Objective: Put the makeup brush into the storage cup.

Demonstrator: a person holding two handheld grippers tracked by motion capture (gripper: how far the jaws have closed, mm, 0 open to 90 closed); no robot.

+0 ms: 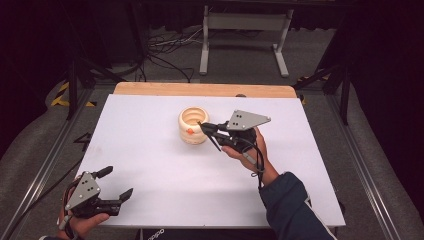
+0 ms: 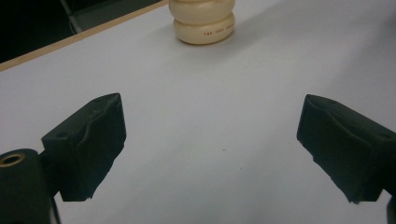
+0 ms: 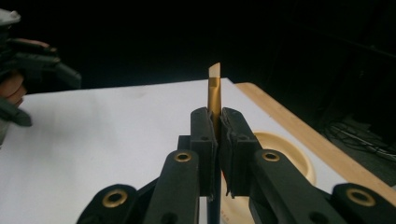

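1 cream holder (image 1: 193, 126), 1 gold pen (image 3: 214, 91) clamped in right gripper (image 1: 204, 128) jaws; left gripper (image 1: 115, 182) jaws apart.

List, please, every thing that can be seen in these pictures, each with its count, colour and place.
cream ribbed ceramic holder: one, cream, upright on the sheet, far centre.
thin gold-and-black stick: one, clamped between the right gripper's jaws, one end protruding.
white sheet: one, white, covering the table.
wooden table: one, light wood, edge showing beyond the sheet.
grey metal stand: one, on the floor behind.
left gripper: one, black, jaws wide apart, near left corner.
right gripper: one, black, beside the holder.
dark blue sleeve: one, right forearm.
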